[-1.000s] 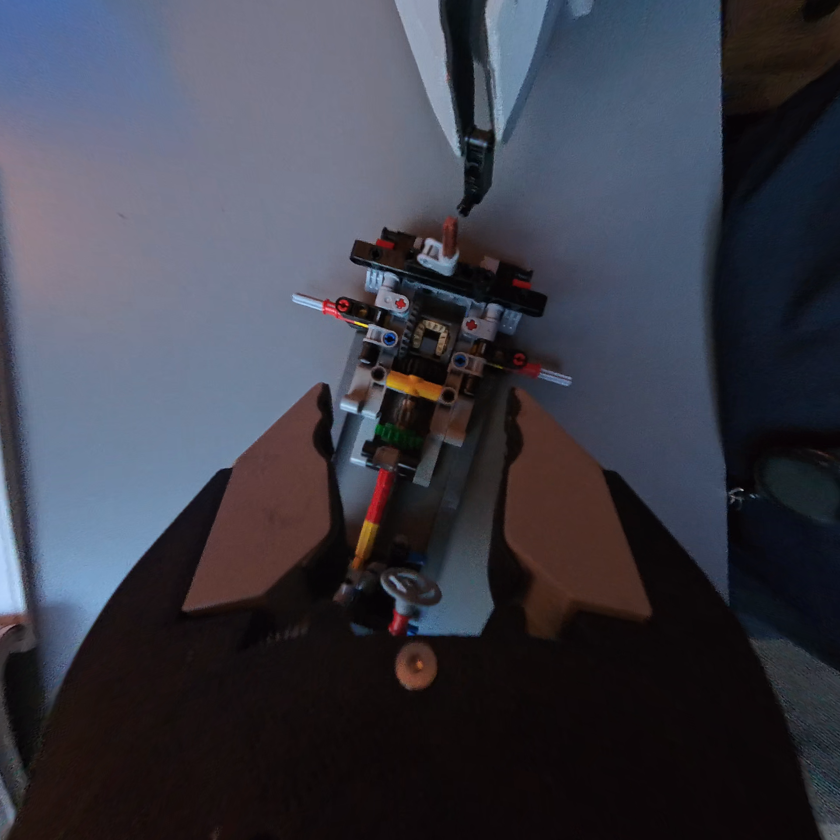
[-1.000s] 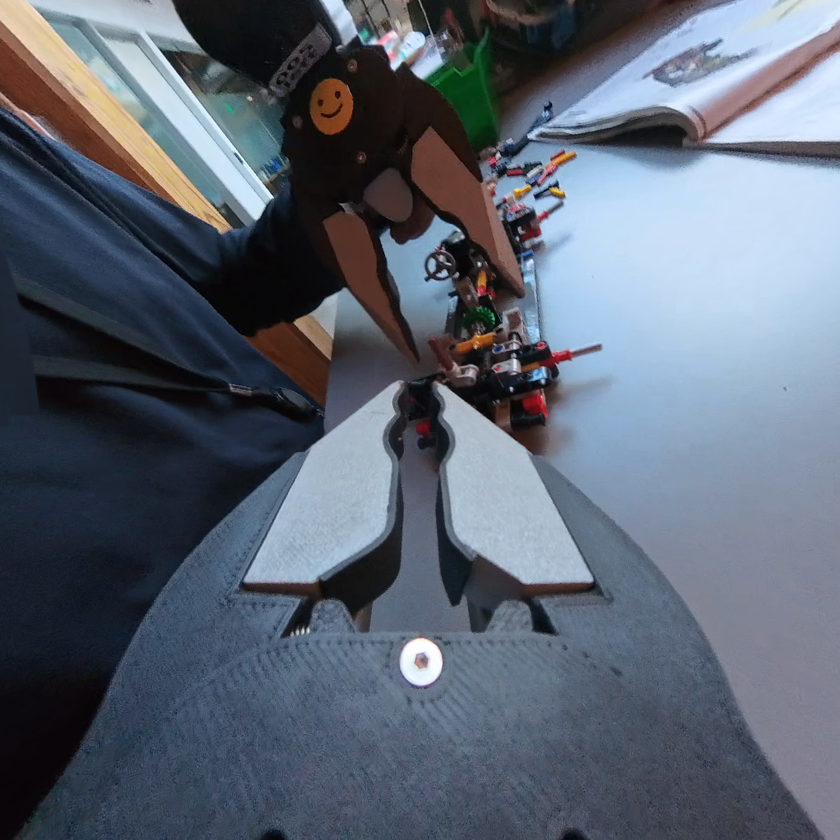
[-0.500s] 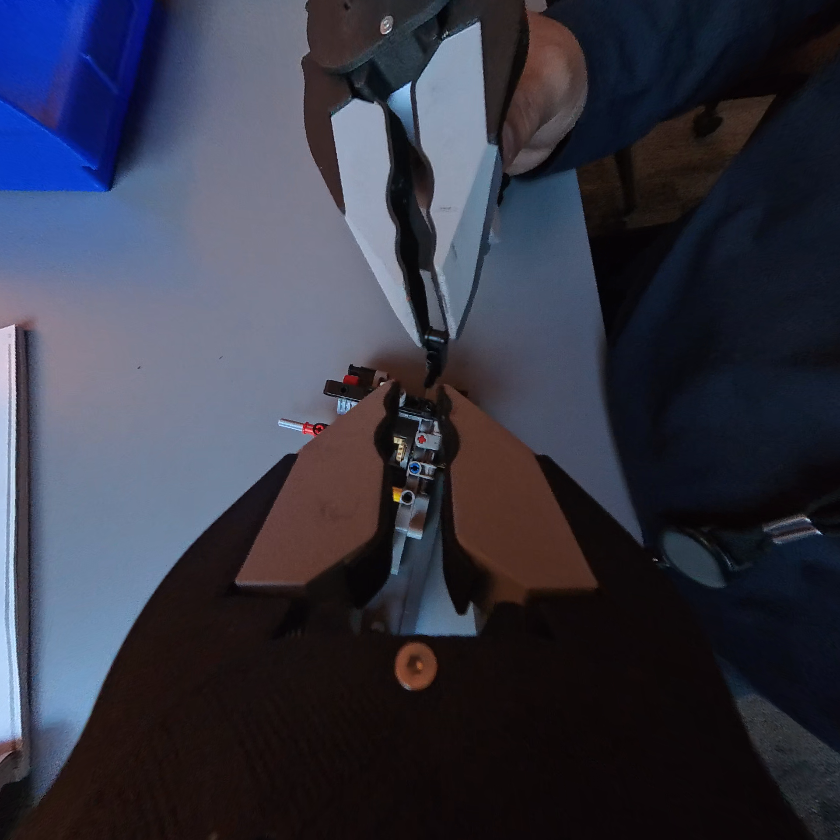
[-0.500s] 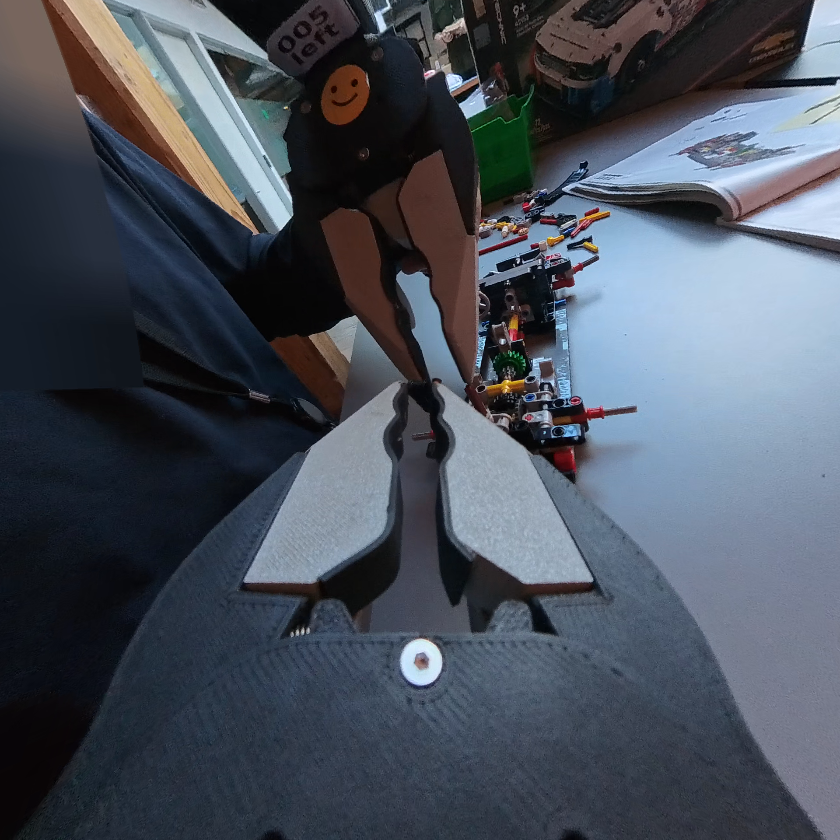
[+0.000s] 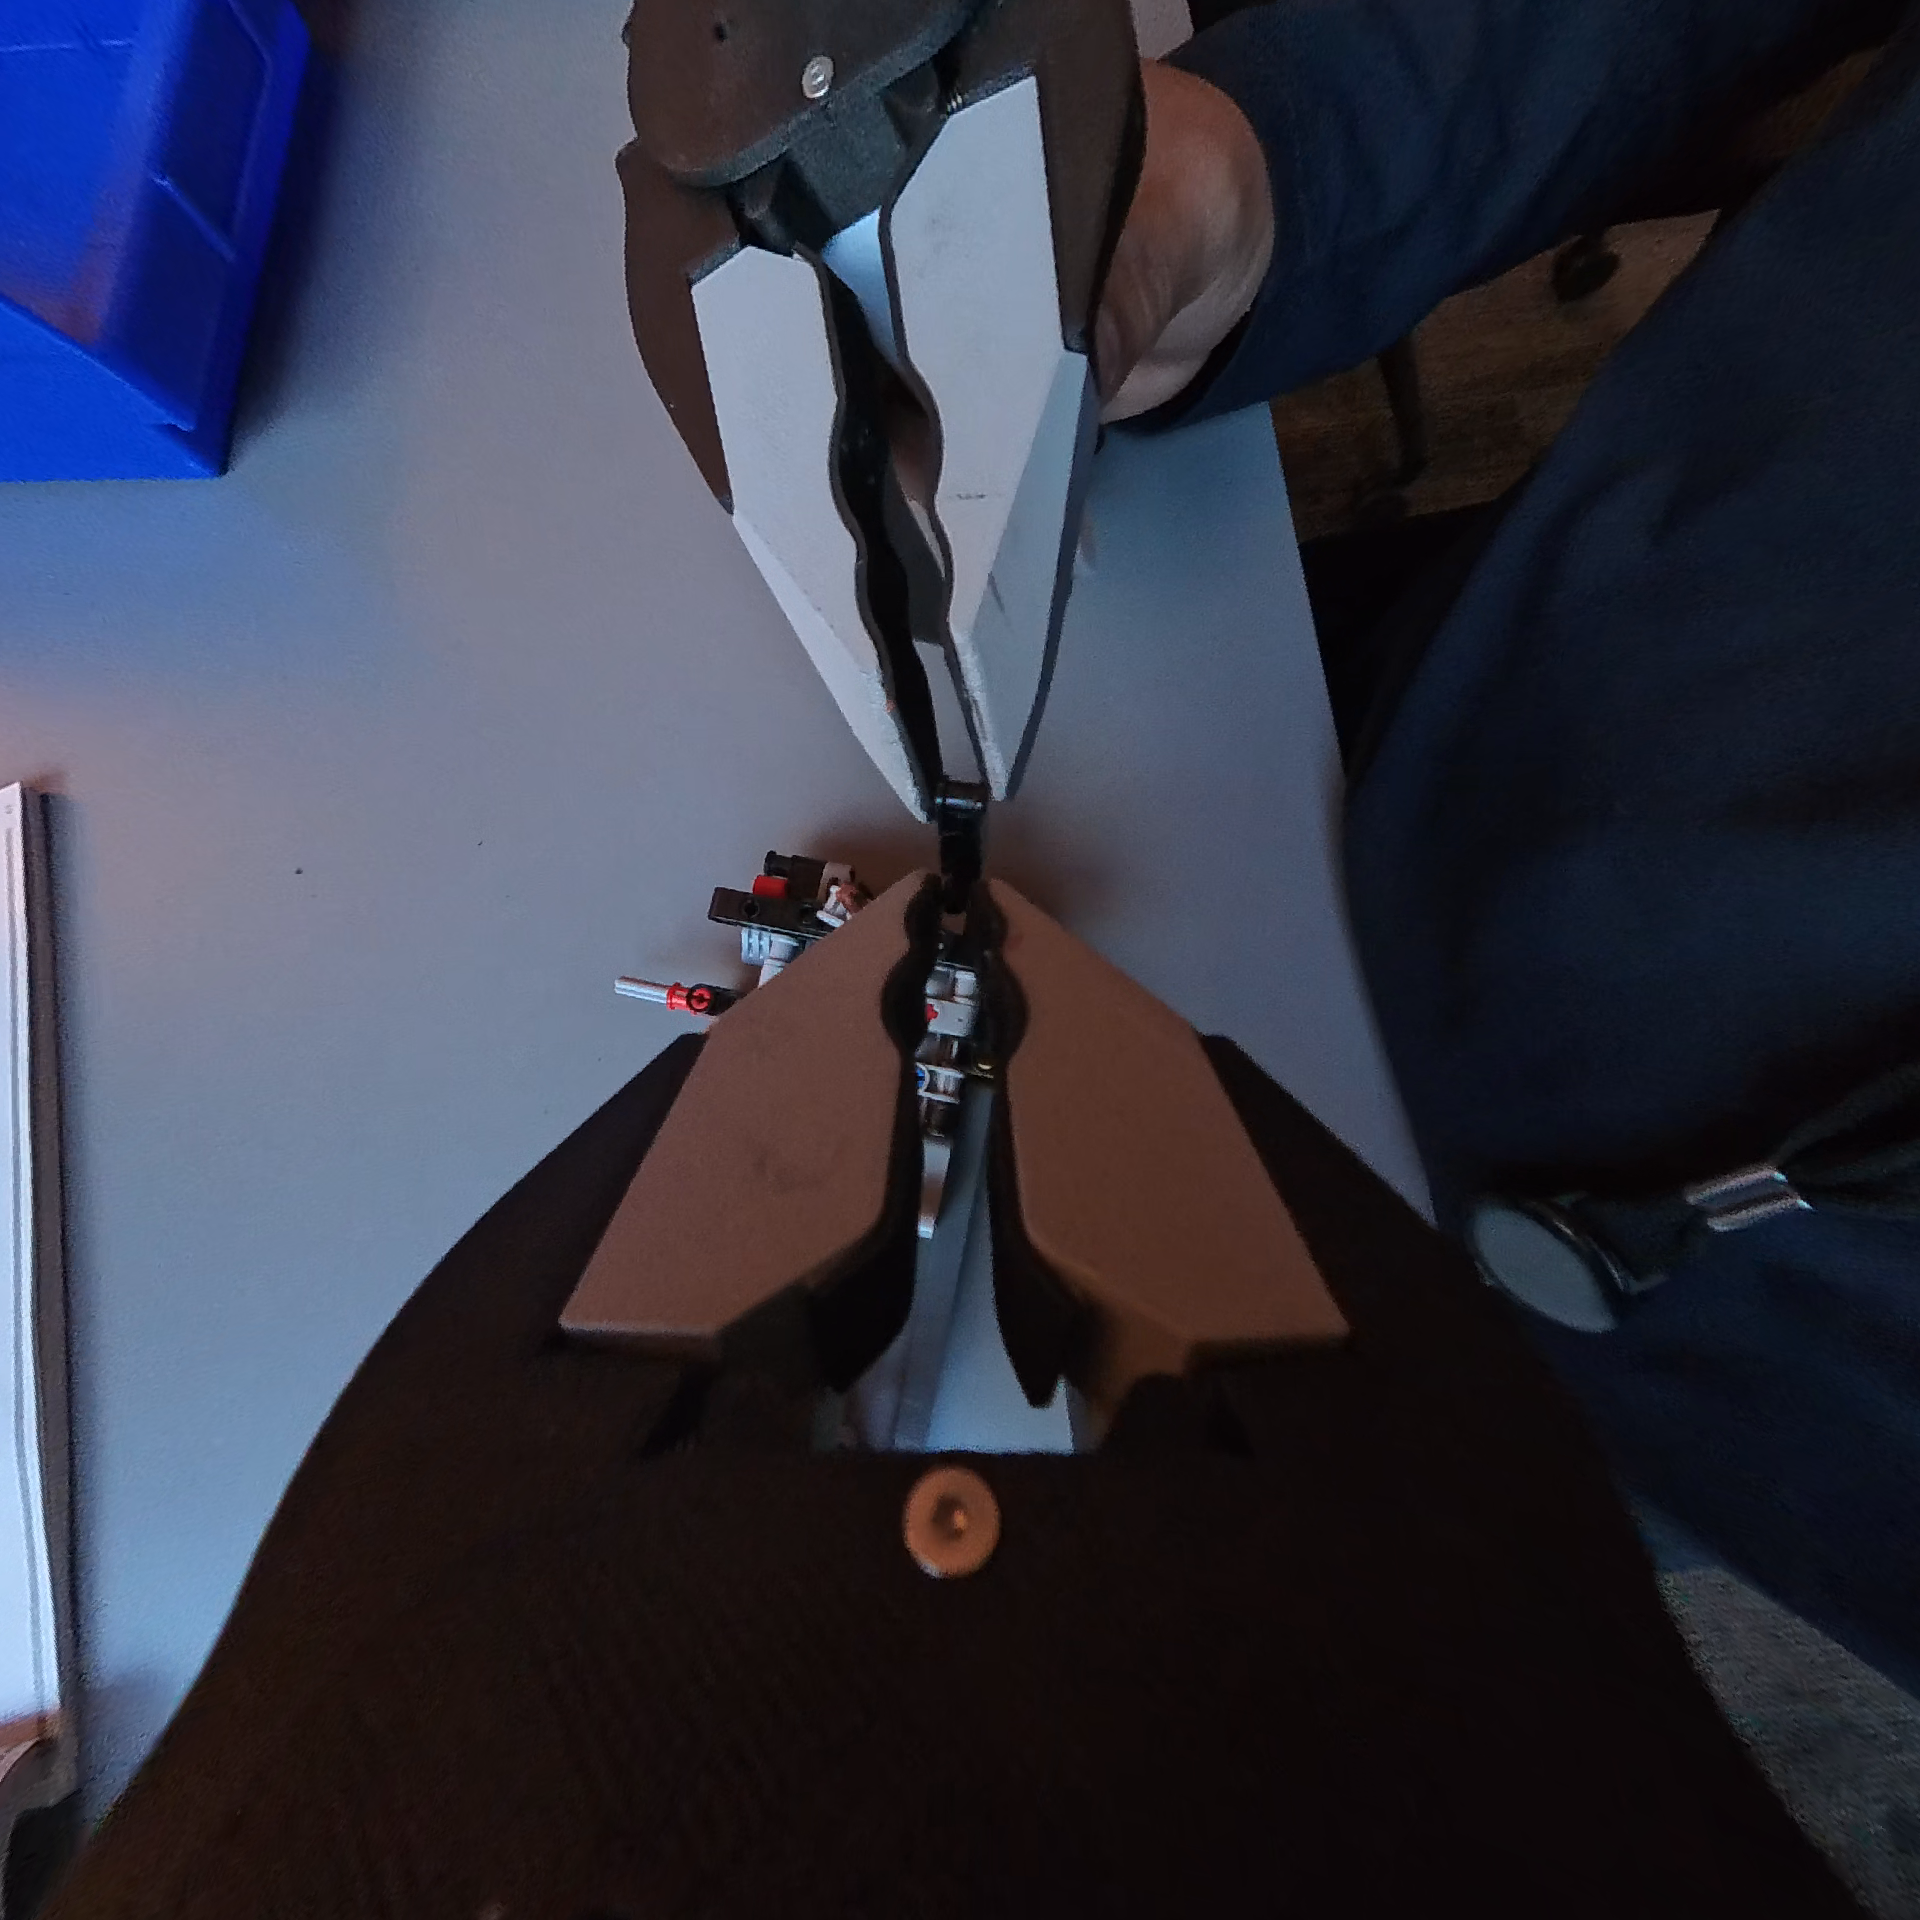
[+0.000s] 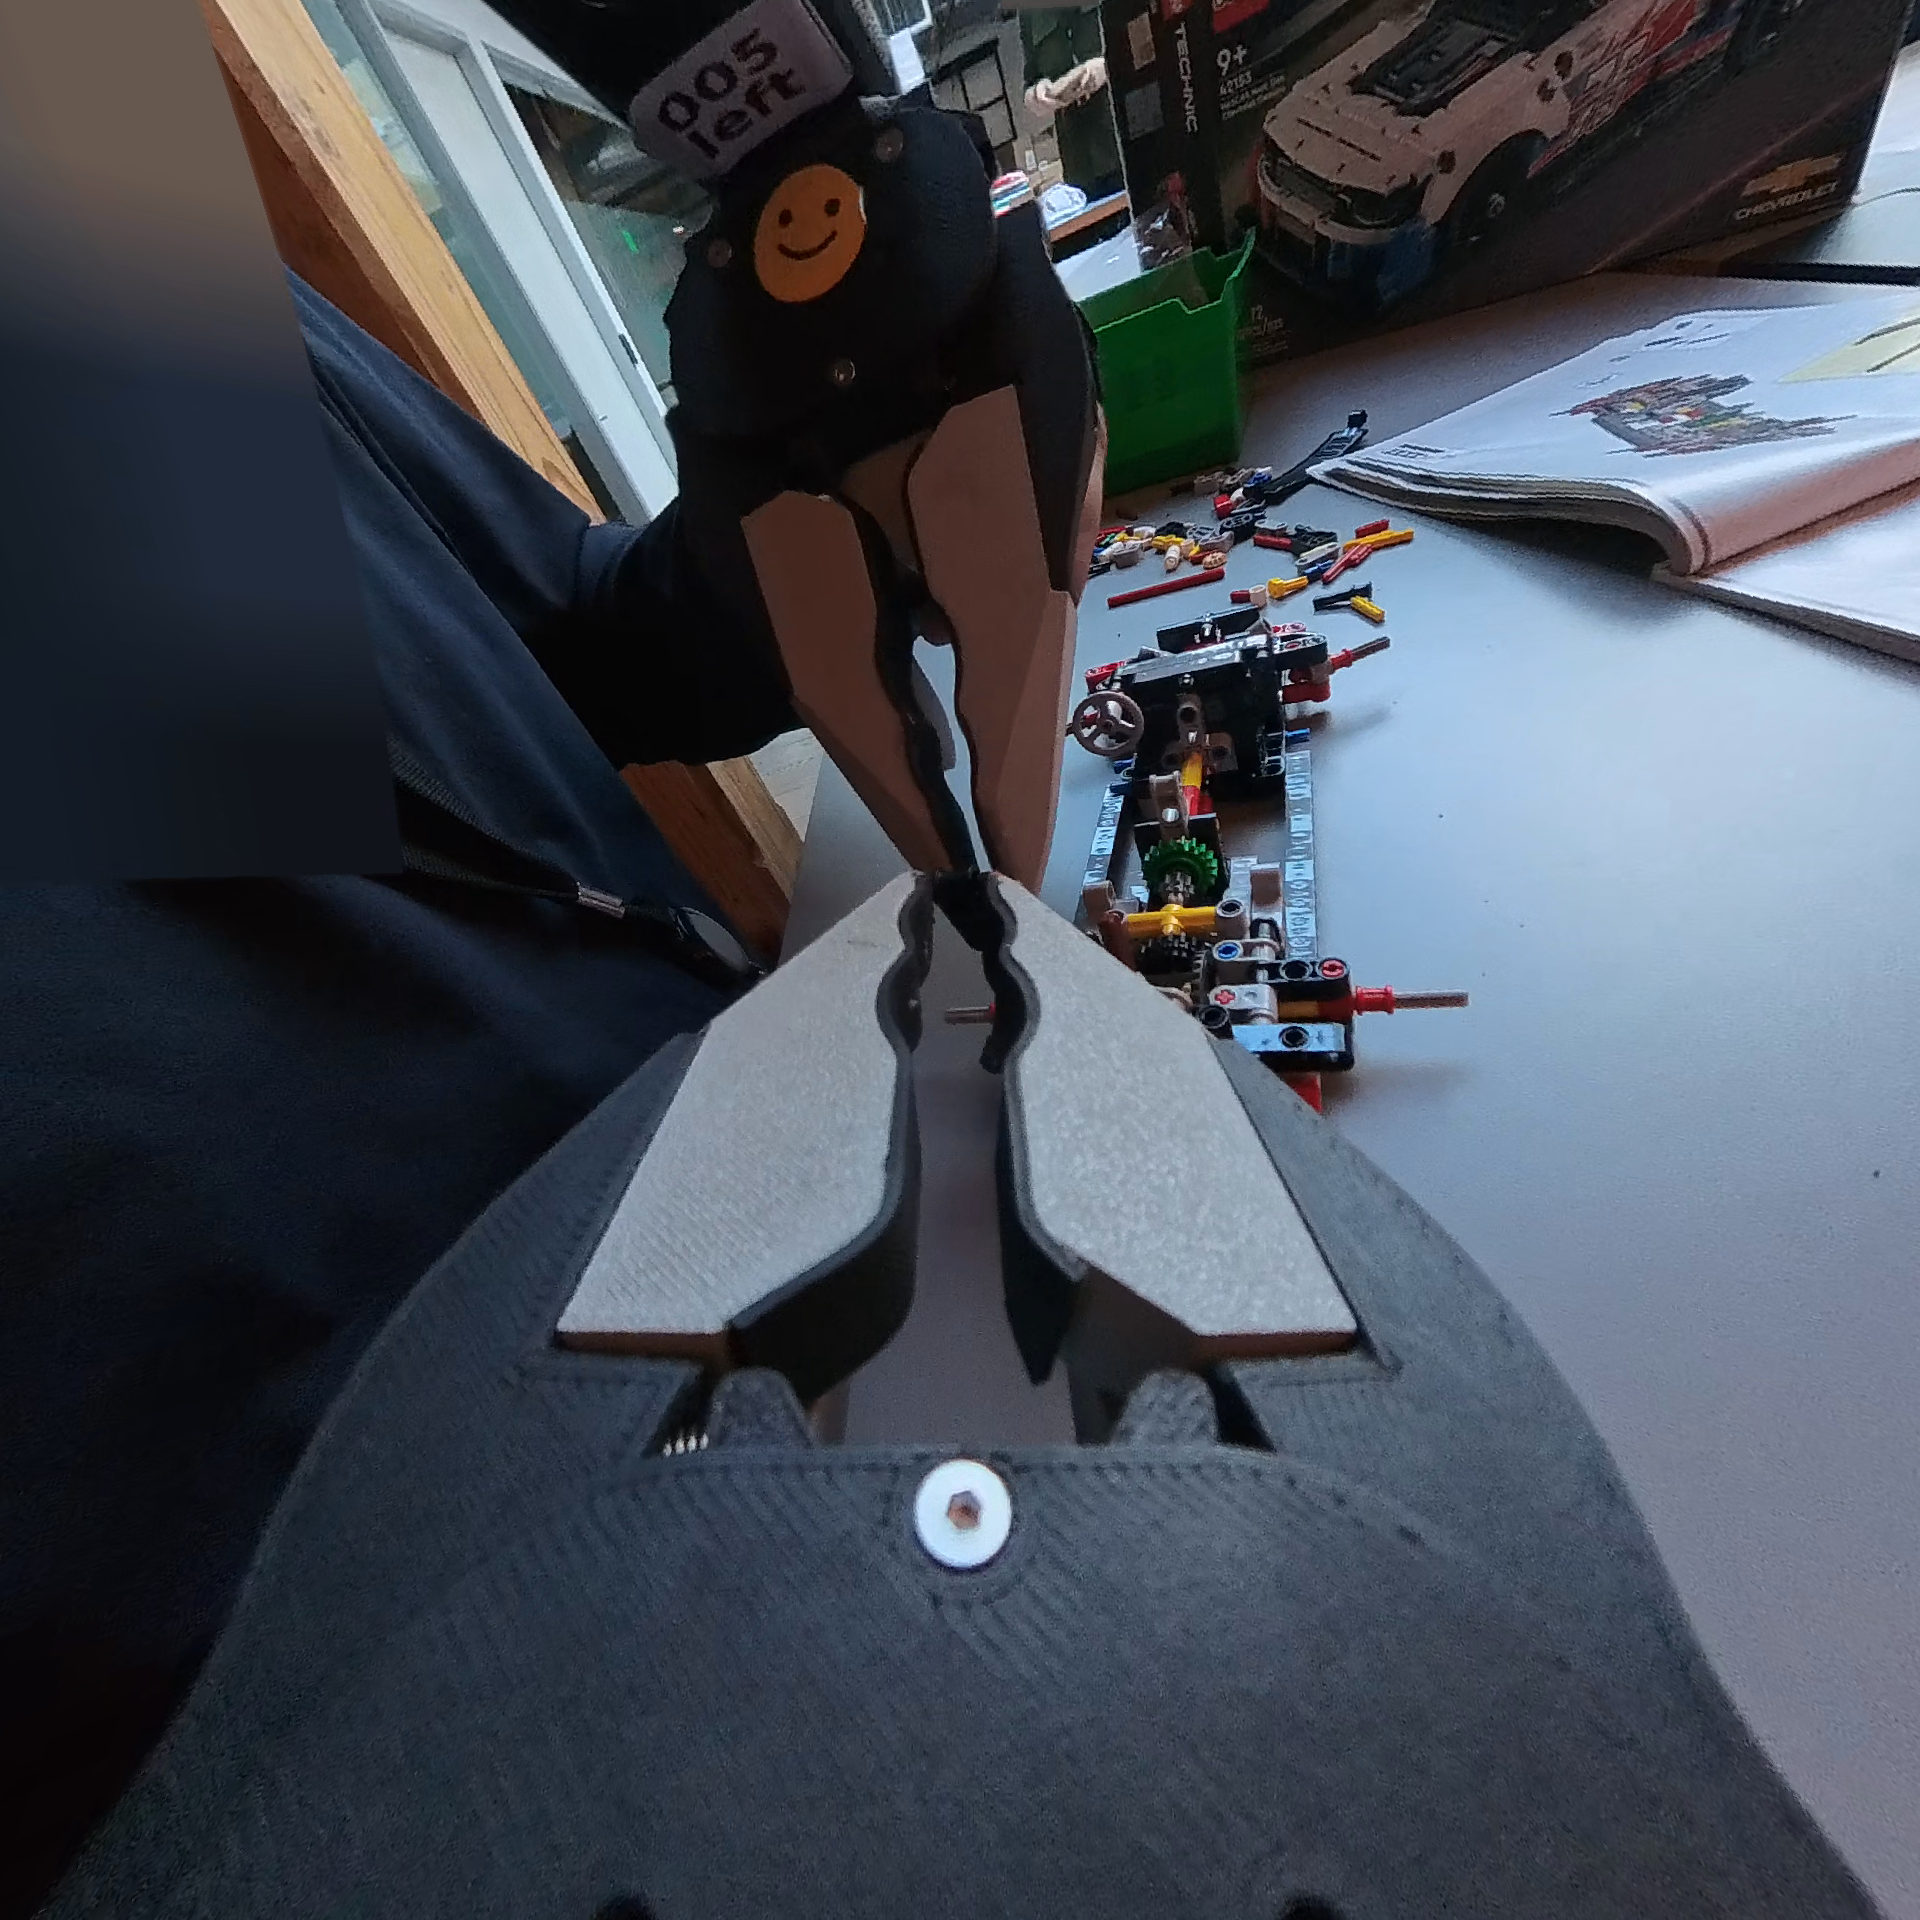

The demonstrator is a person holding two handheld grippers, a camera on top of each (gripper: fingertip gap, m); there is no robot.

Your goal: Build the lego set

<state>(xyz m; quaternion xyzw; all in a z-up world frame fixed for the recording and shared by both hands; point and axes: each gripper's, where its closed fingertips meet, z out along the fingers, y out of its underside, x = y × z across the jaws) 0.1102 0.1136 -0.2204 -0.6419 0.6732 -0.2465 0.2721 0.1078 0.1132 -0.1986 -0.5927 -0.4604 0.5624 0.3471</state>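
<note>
My right gripper (image 6: pixel 956 885), with grey pads, is shut on a thin black beam-like toy part (image 6: pixel 968 916). It also shows in the left wrist view (image 5: pixel 961 805), pointing down at my left gripper. My left gripper (image 5: pixel 954 891), with brown pads, is shut on the other end of the same black part (image 5: pixel 956 844), tip to tip with the right one. The right wrist view shows the left gripper (image 6: pixel 961 857) coming down from above. A partly built toy car chassis (image 6: pixel 1205 883) lies on the grey table (image 6: pixel 1558 935) just beside and below both grippers, and it shows behind the left pads (image 5: pixel 779 914).
Loose small parts (image 6: pixel 1247 551), a green bin (image 6: pixel 1174 364), a toy car box (image 6: pixel 1507 156) and an open instruction booklet (image 6: pixel 1662 488) lie beyond the chassis. A blue bin (image 5: pixel 125 239) stands at the table's far left. The person's dark-blue clothing fills one side. Both grippers' tips are close together, under 4 cm apart.
My left gripper rose from around the chassis and closed from wide open onto the free end of the black part. The right gripper kept its hold and came nearer.
</note>
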